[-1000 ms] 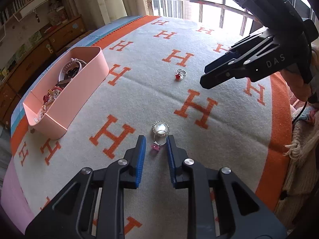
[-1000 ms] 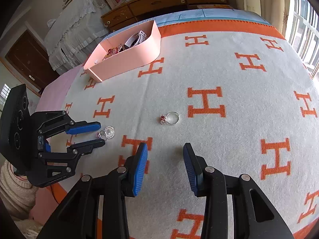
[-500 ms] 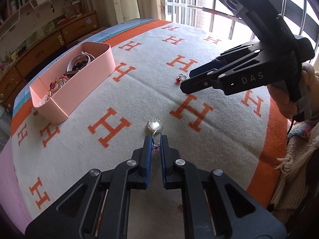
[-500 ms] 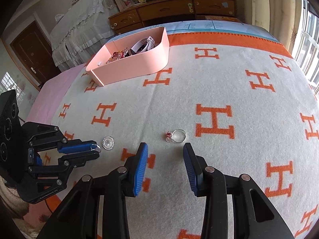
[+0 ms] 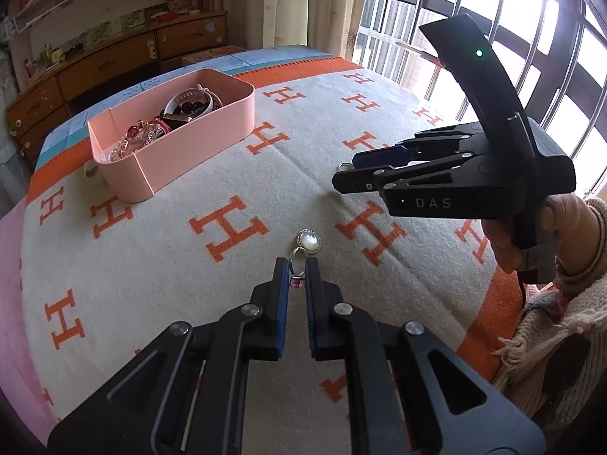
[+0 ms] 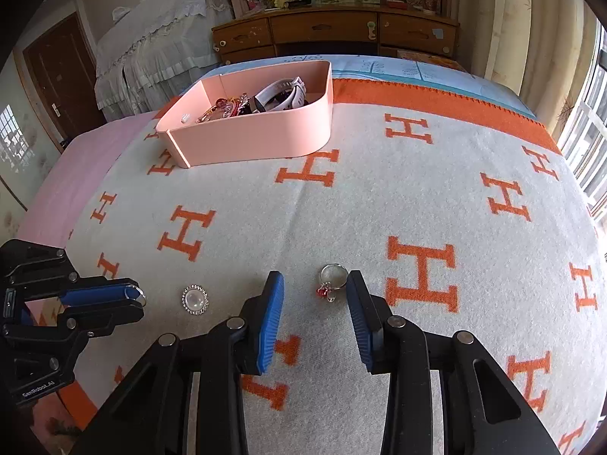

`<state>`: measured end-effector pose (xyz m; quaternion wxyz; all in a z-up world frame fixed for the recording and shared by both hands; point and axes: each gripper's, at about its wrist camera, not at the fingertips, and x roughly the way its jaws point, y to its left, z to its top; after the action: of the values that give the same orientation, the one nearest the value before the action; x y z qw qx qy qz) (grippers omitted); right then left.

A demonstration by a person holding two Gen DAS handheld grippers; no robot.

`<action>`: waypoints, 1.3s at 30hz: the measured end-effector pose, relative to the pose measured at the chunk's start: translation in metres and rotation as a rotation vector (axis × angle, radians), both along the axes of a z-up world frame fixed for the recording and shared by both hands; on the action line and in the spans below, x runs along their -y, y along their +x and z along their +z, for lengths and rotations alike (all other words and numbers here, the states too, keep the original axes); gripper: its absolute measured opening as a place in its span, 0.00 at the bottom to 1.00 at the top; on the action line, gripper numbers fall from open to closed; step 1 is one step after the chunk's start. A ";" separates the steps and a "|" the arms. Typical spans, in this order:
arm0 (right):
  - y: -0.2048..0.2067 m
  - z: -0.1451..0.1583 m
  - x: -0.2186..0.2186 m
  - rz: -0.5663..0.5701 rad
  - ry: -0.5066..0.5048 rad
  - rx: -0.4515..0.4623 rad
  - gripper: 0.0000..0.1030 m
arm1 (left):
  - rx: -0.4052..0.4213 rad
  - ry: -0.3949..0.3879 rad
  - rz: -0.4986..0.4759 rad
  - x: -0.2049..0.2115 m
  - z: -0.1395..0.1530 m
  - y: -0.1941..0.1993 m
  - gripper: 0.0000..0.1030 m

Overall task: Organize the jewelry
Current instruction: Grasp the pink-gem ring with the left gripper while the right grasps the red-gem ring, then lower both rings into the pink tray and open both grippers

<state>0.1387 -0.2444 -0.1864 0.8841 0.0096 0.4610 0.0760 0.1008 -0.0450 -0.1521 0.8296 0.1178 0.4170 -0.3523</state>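
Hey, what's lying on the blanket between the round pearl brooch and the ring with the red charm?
Only the blanket lies between the pearl brooch and the red-charm ring; in the right wrist view, the right hand-held gripper's left fingertip overlaps that stretch.

- In the left wrist view, the left hand-held gripper [image 5: 297, 265] pinches a silver ring [image 5: 296, 263]; the fingers hide the band's sides, and only a scrap of its pink stone shows in the gap.
- Right of centre there, the right hand-held gripper [image 5: 343, 178] covers most of the red-stone ring [image 5: 345, 167], so only a sliver of band peeks past its tip.
- The pink tray [image 6: 265, 140], upper centre of the right wrist view, holds tangled pieces too small to separate; its near wall hides the lower ones.
- At the lower left edge of that view, the frame cuts off the left hand-held gripper's body.
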 end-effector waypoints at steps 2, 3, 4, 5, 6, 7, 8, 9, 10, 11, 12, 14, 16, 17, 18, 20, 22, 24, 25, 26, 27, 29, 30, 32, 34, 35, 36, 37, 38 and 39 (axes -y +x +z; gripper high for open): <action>0.002 0.000 0.000 -0.010 -0.011 0.007 0.24 | -0.006 -0.014 0.011 -0.002 0.001 -0.001 0.06; 0.003 -0.001 0.001 -0.013 -0.017 0.010 0.22 | -0.009 -0.020 0.018 -0.003 0.001 -0.001 0.06; 0.003 -0.001 0.001 -0.016 -0.023 0.013 0.18 | -0.011 -0.026 0.025 -0.005 0.002 -0.001 0.06; 0.003 -0.001 0.002 -0.018 -0.028 0.015 0.16 | -0.013 -0.031 0.032 -0.006 0.002 -0.001 0.06; 0.004 -0.001 0.002 -0.021 -0.033 0.016 0.14 | -0.015 -0.037 0.038 -0.007 0.003 -0.001 0.06; 0.004 -0.001 0.003 -0.022 -0.029 0.015 0.14 | -0.017 -0.044 0.046 -0.009 0.004 0.000 0.06; 0.004 0.000 0.003 -0.023 -0.027 0.013 0.14 | -0.019 -0.050 0.056 -0.012 0.006 0.000 0.06; 0.003 0.000 0.003 -0.025 -0.029 0.013 0.14 | -0.021 -0.058 0.066 -0.015 0.008 0.001 0.06; 0.003 0.001 0.002 -0.025 -0.031 0.009 0.14 | -0.022 -0.066 0.076 -0.018 0.011 0.003 0.06; 0.003 0.002 0.002 -0.021 -0.027 0.003 0.14 | -0.019 -0.070 0.090 -0.021 0.015 0.004 0.06; 0.003 0.003 0.000 -0.014 -0.020 -0.001 0.14 | -0.014 -0.072 0.102 -0.024 0.019 0.006 0.06; 0.004 0.010 -0.003 -0.002 -0.014 0.006 0.14 | -0.005 -0.079 0.127 -0.030 0.032 0.012 0.06; 0.008 0.025 -0.007 0.013 0.007 0.027 0.14 | 0.013 -0.080 0.161 -0.035 0.047 0.022 0.06; 0.012 0.034 -0.009 0.020 0.022 0.039 0.14 | 0.020 -0.084 0.178 -0.037 0.055 0.028 0.06; 0.017 0.044 -0.010 0.025 0.040 0.054 0.14 | 0.023 -0.097 0.196 -0.039 0.064 0.037 0.06; 0.030 0.067 -0.013 0.028 0.082 0.091 0.14 | 0.024 -0.120 0.230 -0.041 0.079 0.056 0.06; 0.047 0.090 -0.015 0.030 0.126 0.124 0.14 | 0.035 -0.132 0.263 -0.040 0.093 0.077 0.06; 0.067 0.106 -0.016 0.019 0.163 0.144 0.14 | 0.024 -0.154 0.283 -0.035 0.102 0.099 0.06; 0.077 0.111 -0.016 0.009 0.175 0.149 0.14 | 0.010 -0.168 0.293 -0.032 0.105 0.111 0.06; 0.087 0.114 -0.016 0.001 0.187 0.148 0.14 | -0.004 -0.179 0.306 -0.029 0.106 0.123 0.06; 0.098 0.116 -0.016 -0.002 0.204 0.139 0.14 | -0.019 -0.184 0.318 -0.026 0.105 0.134 0.06; 0.118 0.115 -0.014 -0.020 0.236 0.112 0.14 | -0.047 -0.189 0.332 -0.017 0.102 0.157 0.06; 0.128 0.114 -0.014 -0.029 0.245 0.097 0.14 | -0.058 -0.183 0.330 -0.010 0.099 0.169 0.06; 0.143 0.106 -0.011 -0.042 0.257 0.060 0.14 | -0.078 -0.162 0.339 0.000 0.091 0.186 0.06; 0.156 0.095 -0.007 -0.044 0.275 0.023 0.14 | -0.118 -0.136 0.341 0.011 0.082 0.202 0.06; 0.160 0.089 -0.005 -0.046 0.276 0.010 0.15 | -0.138 -0.116 0.339 0.015 0.077 0.208 0.07; 0.164 0.085 -0.004 -0.052 0.277 -0.002 0.16 | -0.149 -0.090 0.347 0.019 0.072 0.212 0.07; 0.167 0.078 0.000 -0.060 0.281 -0.012 0.21 | -0.160 -0.067 0.355 0.022 0.068 0.215 0.08; 0.167 0.074 0.002 -0.068 0.290 -0.018 0.27 | -0.177 -0.056 0.355 0.023 0.063 0.216 0.08; 0.166 0.071 0.006 -0.074 0.304 -0.017 0.30 | -0.192 -0.052 0.359 0.024 0.060 0.216 0.12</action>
<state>0.3051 -0.2502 -0.1155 0.8706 0.1610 0.4512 0.1124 0.3169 -0.0686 -0.0919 0.8381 -0.0139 0.4994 -0.2189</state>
